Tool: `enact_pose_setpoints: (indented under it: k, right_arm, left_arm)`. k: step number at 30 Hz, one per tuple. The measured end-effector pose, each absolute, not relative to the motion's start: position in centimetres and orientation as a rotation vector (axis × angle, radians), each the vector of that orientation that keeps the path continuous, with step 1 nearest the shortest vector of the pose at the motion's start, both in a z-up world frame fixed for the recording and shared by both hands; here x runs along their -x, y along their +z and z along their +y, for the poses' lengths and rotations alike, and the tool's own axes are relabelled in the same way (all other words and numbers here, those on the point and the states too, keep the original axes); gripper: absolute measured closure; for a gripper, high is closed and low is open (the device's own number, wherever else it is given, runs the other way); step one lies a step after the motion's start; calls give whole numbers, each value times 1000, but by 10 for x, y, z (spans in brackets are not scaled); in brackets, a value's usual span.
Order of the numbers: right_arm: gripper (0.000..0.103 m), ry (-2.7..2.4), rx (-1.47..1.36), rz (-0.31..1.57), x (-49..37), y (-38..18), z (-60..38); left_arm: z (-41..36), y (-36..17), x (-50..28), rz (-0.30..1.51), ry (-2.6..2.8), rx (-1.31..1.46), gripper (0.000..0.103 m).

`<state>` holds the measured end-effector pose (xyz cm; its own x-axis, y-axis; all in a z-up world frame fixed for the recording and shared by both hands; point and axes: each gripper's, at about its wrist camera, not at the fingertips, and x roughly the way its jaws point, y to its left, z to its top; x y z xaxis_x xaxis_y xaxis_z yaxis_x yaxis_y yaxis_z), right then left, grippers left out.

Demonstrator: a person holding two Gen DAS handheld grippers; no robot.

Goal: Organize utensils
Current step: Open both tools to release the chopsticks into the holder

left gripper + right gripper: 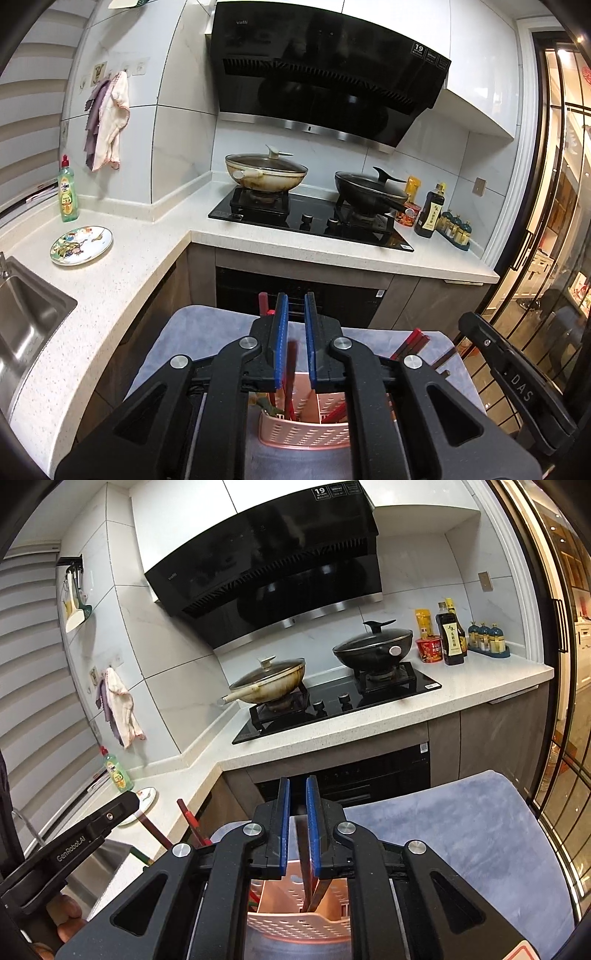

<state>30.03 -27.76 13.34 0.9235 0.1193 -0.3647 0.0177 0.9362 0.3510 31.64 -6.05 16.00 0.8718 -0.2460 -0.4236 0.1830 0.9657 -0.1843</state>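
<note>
Both wrist views, taken above the pink perforated utensil holder, which stood on a grey-blue towel.

The left gripper hung directly over the holder. Its blue-padded fingers were drawn nearly together on a red chopstick, whose blurred shaft ran down from between them into the holder's left compartment.

The right gripper hung over the same holder. Its fingers stood narrowly apart with a dark brown chopstick between them. The stick lay against 1 pad, and its lower end was already inside the holder. Whether the pads pressed on it could not be told.

Progress, as judged: the sorting looked well advanced. Several red sticks already stood in the holder's right compartment, and some greenish and red pieces stood in its left one. The 2 chopsticks between the fingers were partly lowered and not yet let go.

More red and dark chopsticks showed just right of the holder, between the 2 grippers. Whether they lay on the towel or leaned in the holder could not be told, so they may be what is left.

Well beyond the holder to the left, a patterned plate sat on the speckled bench.
</note>
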Motion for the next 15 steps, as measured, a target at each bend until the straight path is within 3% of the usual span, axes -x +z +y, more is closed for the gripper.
enact_pose_setpoints:
  k: [3, 7, 9, 15]
  right_arm:
    - [84, 62, -353, 382, -289, 139, -274]
    - [66, 75, -336, 367, -270, 147, -271]
    - [60, 77, -313, 360, -256, 149, -267]
    - [56, 80, -261, 379, -217, 146, -257]
  left_arm:
    - [-58, 163, -308, 456, -216, 135, 80]
    - [-56, 169, -287, 435, -194, 111, 60]
    - [-56, 171, -276, 424, -189, 97, 56]
    - [-54, 170, -242, 429, -161, 50, 49]
